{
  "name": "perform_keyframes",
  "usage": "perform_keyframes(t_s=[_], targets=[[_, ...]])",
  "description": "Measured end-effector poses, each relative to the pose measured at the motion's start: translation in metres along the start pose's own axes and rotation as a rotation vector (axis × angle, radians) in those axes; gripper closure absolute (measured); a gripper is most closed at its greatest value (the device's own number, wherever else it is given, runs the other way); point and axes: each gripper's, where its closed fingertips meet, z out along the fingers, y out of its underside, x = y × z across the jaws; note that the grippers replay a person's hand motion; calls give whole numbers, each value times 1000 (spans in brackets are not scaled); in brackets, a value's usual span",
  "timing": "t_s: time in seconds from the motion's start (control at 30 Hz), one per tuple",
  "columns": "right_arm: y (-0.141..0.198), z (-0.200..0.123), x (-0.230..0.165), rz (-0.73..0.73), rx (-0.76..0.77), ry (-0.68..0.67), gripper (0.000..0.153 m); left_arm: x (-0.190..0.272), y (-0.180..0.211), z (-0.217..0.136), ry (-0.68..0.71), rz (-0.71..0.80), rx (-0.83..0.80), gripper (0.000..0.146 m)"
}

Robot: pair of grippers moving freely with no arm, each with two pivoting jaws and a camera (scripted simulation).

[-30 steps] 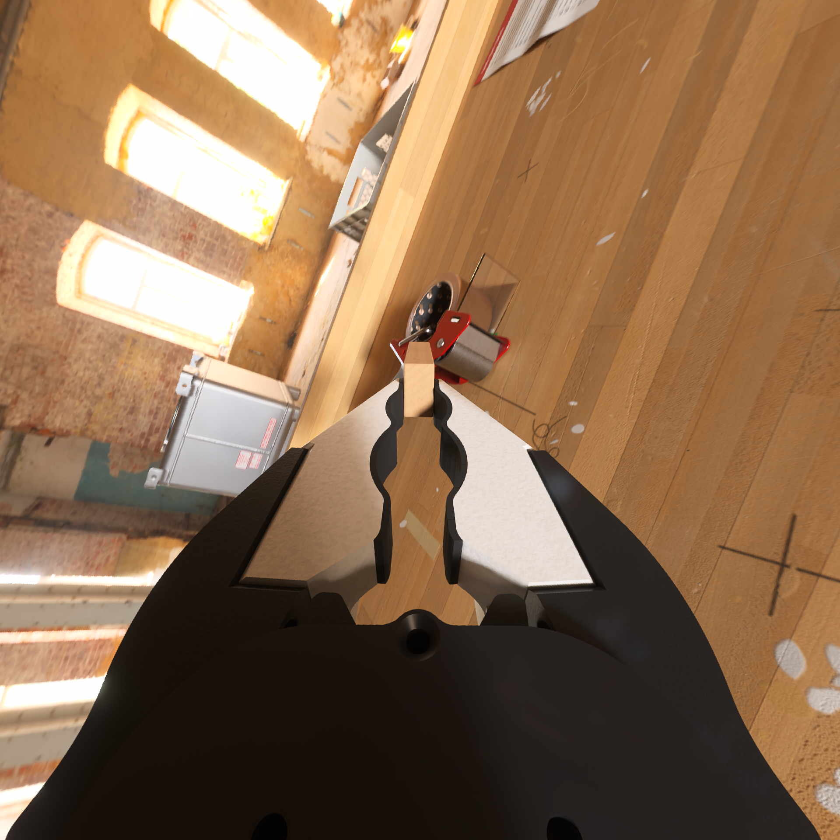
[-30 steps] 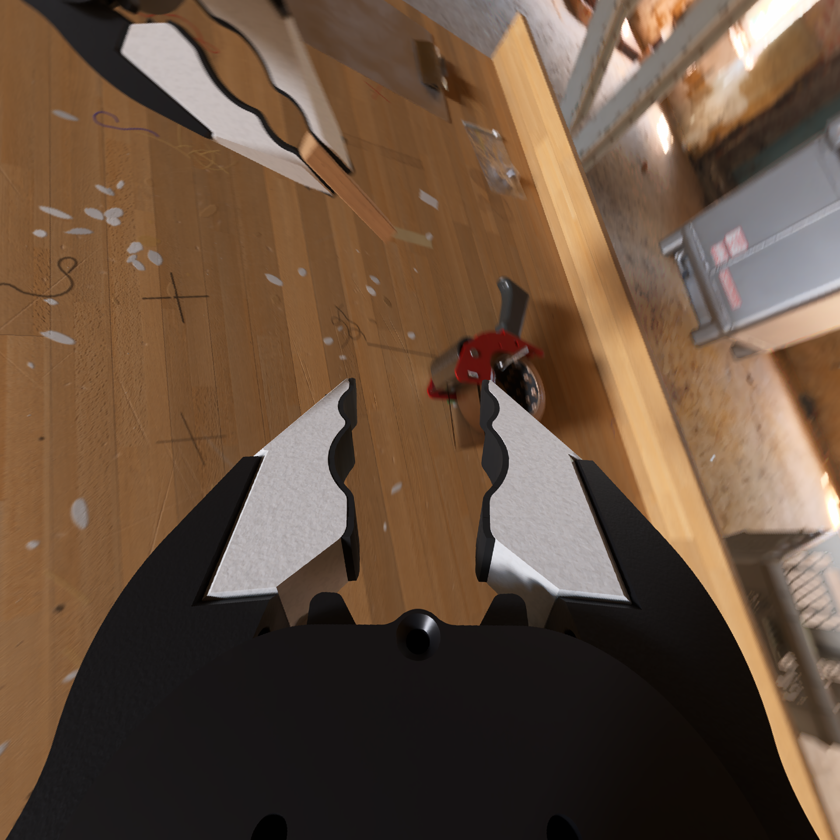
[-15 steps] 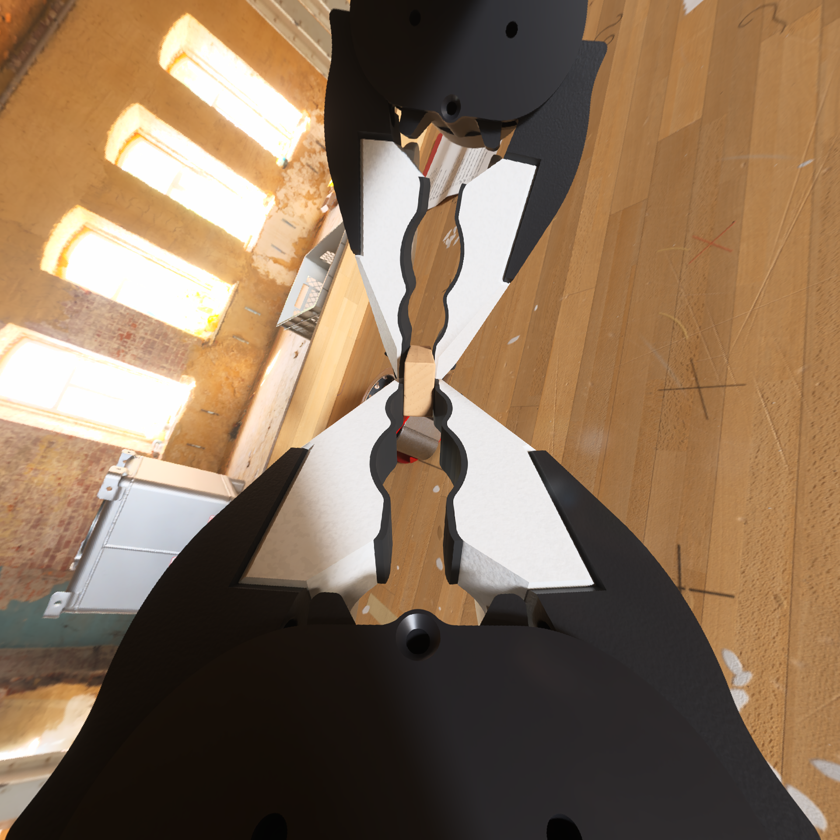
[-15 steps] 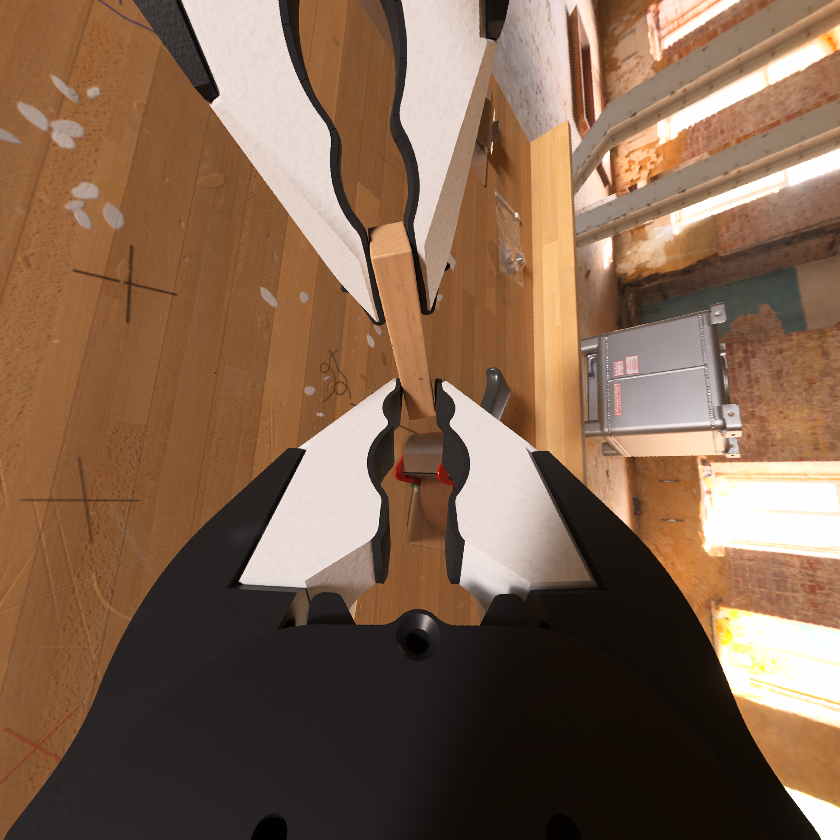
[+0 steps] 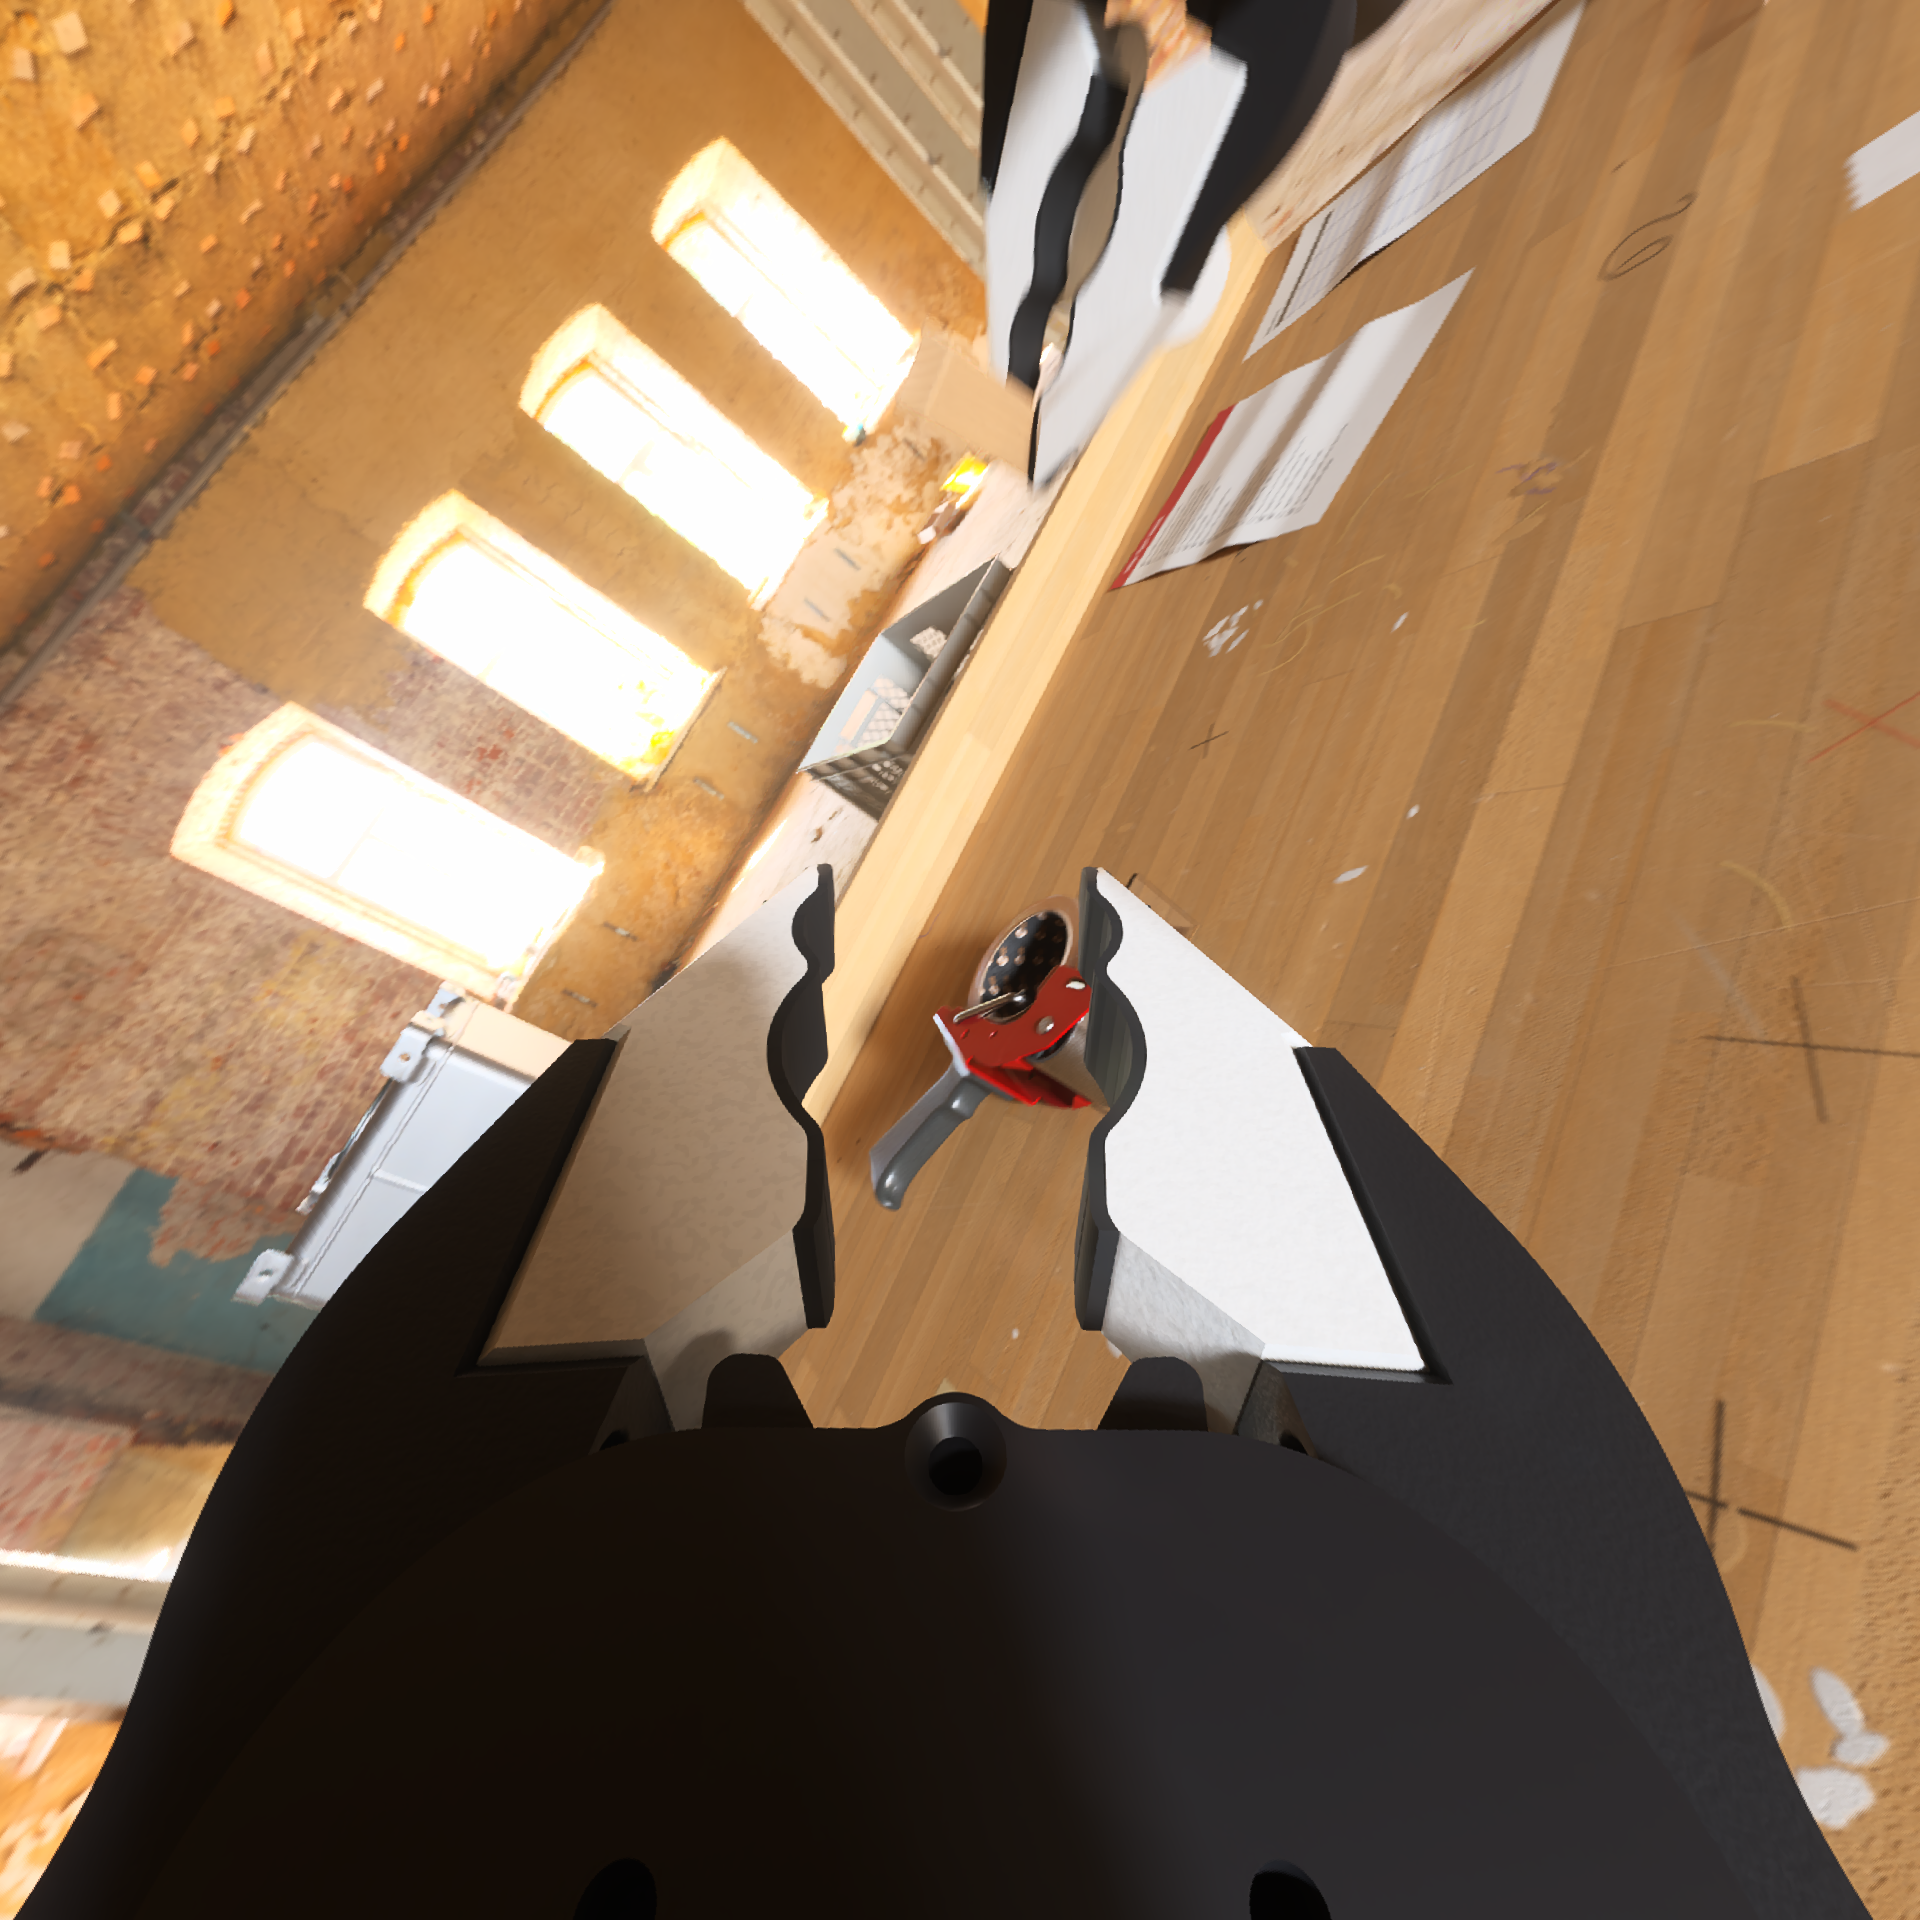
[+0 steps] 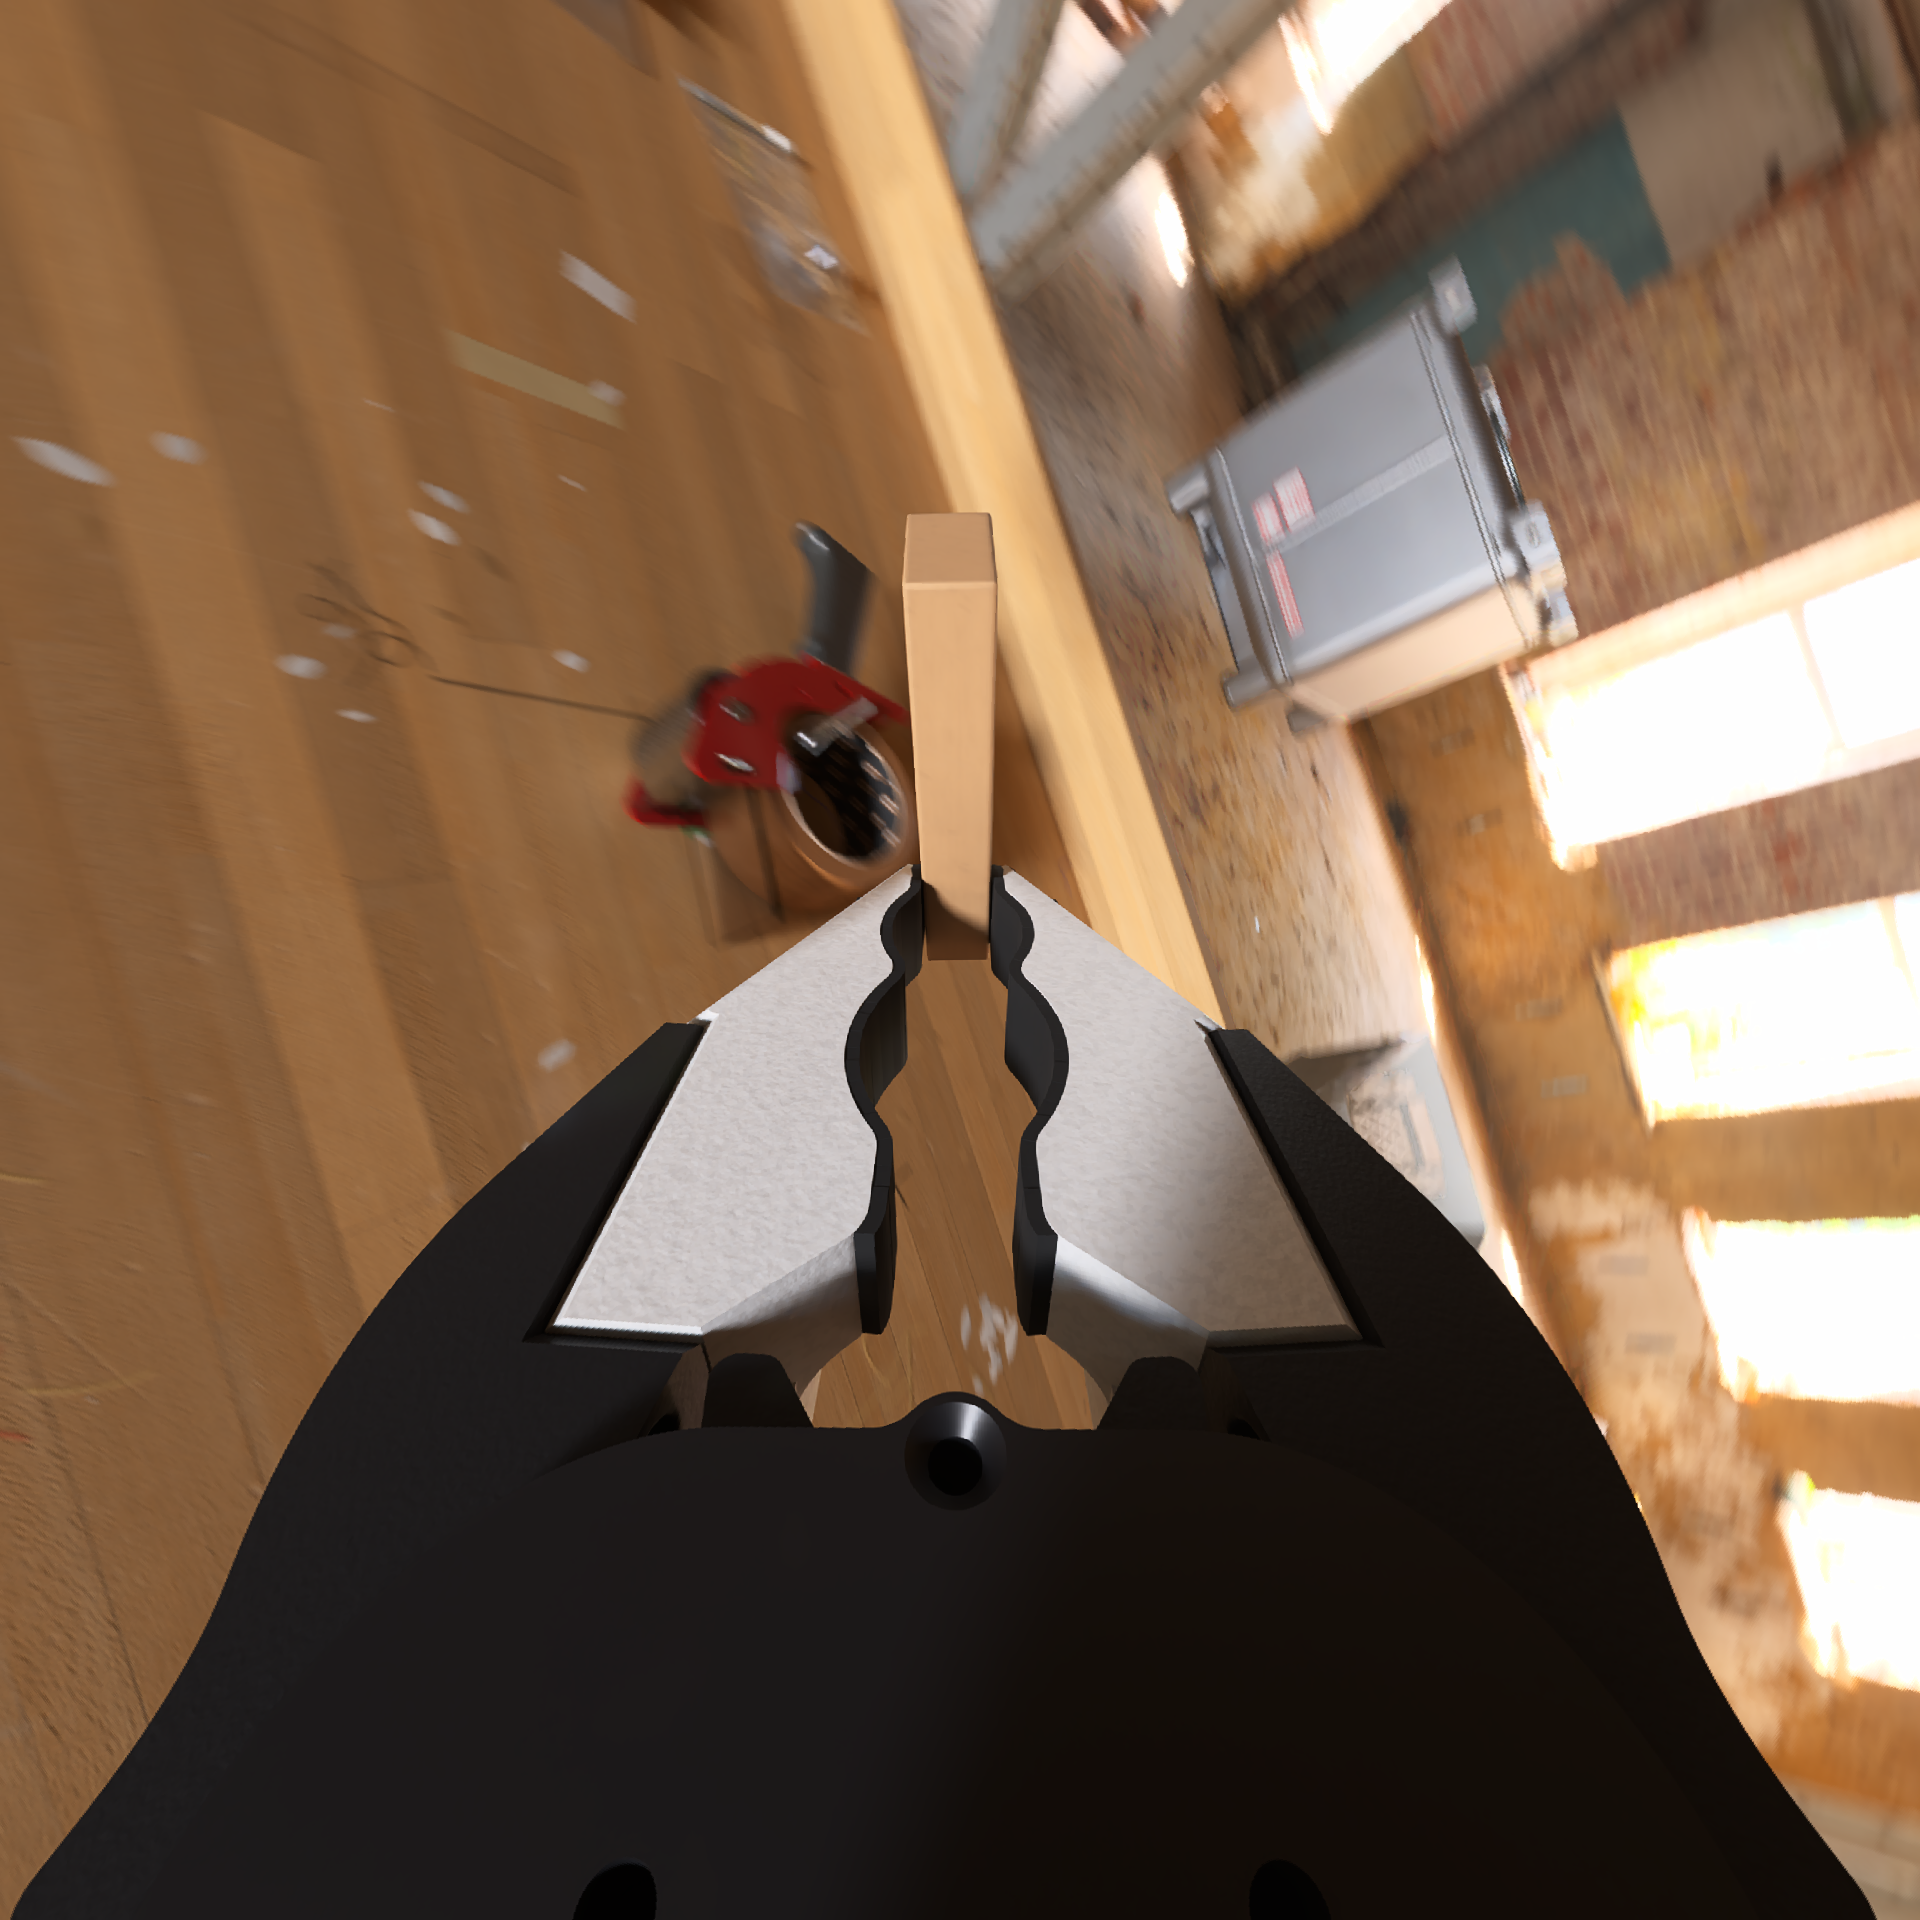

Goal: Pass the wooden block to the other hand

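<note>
Two tools, right tool [image 6: 954, 883] pinching wooden block [image 6: 948, 727] near bench edge [image 6: 997, 436], left tool [image 5: 954, 894] spread empty.

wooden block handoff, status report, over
Left hand-held gripper open, empty. Right hand-held gripper shut on wooden block, gripped at its near end. Tape dispenser on the table below, nothing in the way.

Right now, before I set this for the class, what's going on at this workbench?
A wooden block is being passed between two tools. The right hand-held gripper is shut on one end of the block, which sticks out forward past its fingertips above the wooden workbench. The left hand-held gripper is open and holds nothing. A red tape dispenser lies on the bench near its edge, untouched. So the block sits with the right one alone.
</note>
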Motion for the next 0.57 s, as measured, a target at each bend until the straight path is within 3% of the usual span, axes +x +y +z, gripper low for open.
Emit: perform_keyframes(t_s=[0.1, 0.2, 0.37, 0.57], targets=[[53, -19, 55, 169, -79, 70, 141, -12, 9, -3, -34, 12, -32, 105], [116, -28, 82, 341, -179, 65, 141, -16, 15, -3, -35, 29, -61, 110], [214, -18, 63, 528, -383, -66, 142, -14, 26, -1, -15, 31, -102, 113], [282, 0, 8, 664, -640, -257, 142, -8, 42, 3, 26, 16, -166, 127]])
